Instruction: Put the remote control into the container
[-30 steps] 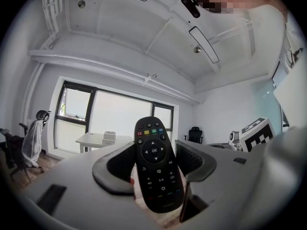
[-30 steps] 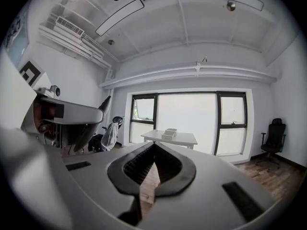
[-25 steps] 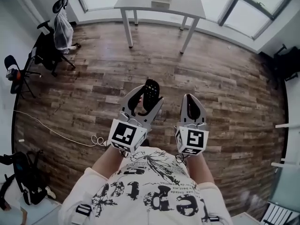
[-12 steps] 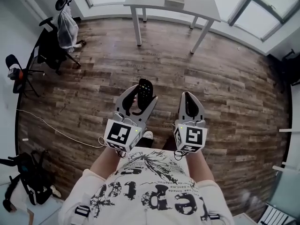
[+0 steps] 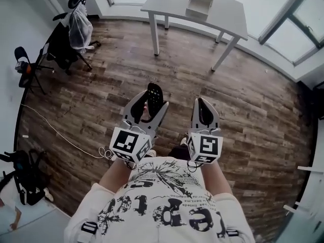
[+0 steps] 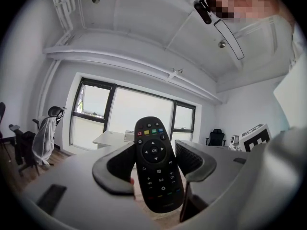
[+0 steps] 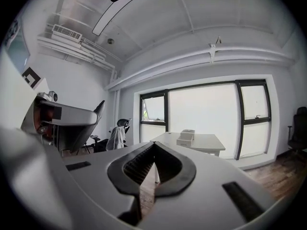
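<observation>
A black remote control (image 5: 154, 97) (image 6: 157, 164) with coloured buttons stands upright between the jaws of my left gripper (image 5: 150, 106) (image 6: 154, 163), which is shut on it and held in front of the person's chest. My right gripper (image 5: 203, 110) (image 7: 154, 162) is beside it to the right, shut and empty. A pale box-shaped container (image 5: 200, 1) (image 7: 186, 138) sits on the white table (image 5: 174, 3) (image 7: 211, 140) by the window, well ahead of both grippers across the wooden floor.
An office chair with a white garment (image 5: 77, 27) stands at the far left. A tripod (image 5: 26, 67), a white cable (image 5: 61, 140) and a black bag (image 5: 23, 184) lie along the left side. Open wooden floor (image 5: 253, 105) stretches to the table.
The view has advanced toward the table and turned, so the table and container now sit further right and nearer. Both grippers keep their pose, the remote still held.
</observation>
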A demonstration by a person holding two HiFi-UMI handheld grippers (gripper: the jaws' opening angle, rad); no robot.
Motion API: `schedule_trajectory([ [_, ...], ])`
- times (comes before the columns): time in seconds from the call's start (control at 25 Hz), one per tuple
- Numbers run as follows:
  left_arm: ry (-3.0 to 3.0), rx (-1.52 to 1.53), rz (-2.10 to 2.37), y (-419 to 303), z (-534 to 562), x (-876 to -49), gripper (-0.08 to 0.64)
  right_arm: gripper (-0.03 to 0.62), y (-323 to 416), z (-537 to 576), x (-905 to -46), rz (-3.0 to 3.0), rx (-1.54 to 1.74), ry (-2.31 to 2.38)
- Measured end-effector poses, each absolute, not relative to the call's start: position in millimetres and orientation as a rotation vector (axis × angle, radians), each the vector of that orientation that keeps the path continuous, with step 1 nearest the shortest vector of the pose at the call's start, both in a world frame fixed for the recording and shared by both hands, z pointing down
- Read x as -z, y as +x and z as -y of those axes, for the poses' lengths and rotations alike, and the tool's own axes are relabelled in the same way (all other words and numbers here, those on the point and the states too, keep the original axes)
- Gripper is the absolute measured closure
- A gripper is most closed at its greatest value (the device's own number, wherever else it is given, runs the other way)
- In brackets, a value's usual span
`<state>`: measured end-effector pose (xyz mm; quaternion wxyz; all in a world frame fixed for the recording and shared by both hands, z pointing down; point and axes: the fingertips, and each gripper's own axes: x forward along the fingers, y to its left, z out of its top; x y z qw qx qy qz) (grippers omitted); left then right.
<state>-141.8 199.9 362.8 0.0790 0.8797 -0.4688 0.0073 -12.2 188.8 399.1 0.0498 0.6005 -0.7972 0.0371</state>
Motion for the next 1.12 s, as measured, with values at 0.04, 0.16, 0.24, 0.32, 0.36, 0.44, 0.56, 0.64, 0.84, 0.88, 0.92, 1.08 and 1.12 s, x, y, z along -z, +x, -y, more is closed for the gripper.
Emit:
schedule_trajectory([
  [0.04, 2.631, -0.017, 1.423, -131.8, -194.1, -359.8, 0.288, 0.591, -2.1, -181.3, -396.2, 2.44, -0.108, 1.818],
  [0.16, 2.627, -0.008, 1.481, -99.1, -176.1, -352.6, 0.288, 0.591, 33.0, -158.4, -388.9, 2.461, -0.092, 1.796],
  [0.24, 2.615, 0.008, 1.486, -73.3, -164.4, -350.8, 0.288, 0.591, 60.2, -144.4, -385.8, 2.47, -0.092, 1.794],
  [0.32, 2.605, 0.018, 1.489, -49.3, -154.8, -350.1, 0.288, 0.591, 85.3, -133.9, -383.8, 2.478, -0.09, 1.791],
  [0.36, 2.603, 0.019, 1.493, -39.0, -151.0, -349.6, 0.288, 0.591, 96.4, -129.7, -382.6, 2.483, -0.084, 1.791],
  [0.44, 2.602, 0.012, 1.497, -21.0, -143.5, -349.6, 0.288, 0.591, 117.2, -120.9, -379.6, 2.49, -0.07, 1.809],
  [0.56, 2.585, 0.003, 1.478, -4.8, -129.3, -352.6, 0.288, 0.591, 138.0, -107.3, -379.9, 2.487, -0.08, 1.836],
  [0.64, 2.563, 0.021, 1.457, -1.1, -115.1, -354.1, 0.288, 0.591, 143.3, -99.5, -381.4, 2.483, -0.084, 1.836],
  [0.84, 2.65, -0.078, 1.481, 12.0, -71.3, -356.6, 0.288, 0.591, 160.5, -67.8, -387.0, 2.425, -0.11, 1.924],
  [0.88, 2.67, -0.085, 1.472, 14.0, -59.6, -356.7, 0.288, 0.591, 161.8, -58.1, -386.1, 2.416, -0.101, 1.944],
  [0.92, 2.684, -0.083, 1.453, 14.9, -46.0, -356.6, 0.288, 0.591, 160.4, -46.8, -384.3, 2.409, -0.085, 1.958],
  [1.08, 2.718, -0.051, 1.304, 12.5, 13.2, -358.2, 0.288, 0.591, 148.1, -0.2, -379.3, 2.337, -0.041, 2.026],
  [1.12, 2.727, -0.052, 1.279, 9.8, 27.5, -357.8, 0.288, 0.591, 145.1, 11.9, -378.8, 2.317, -0.042, 2.046],
])
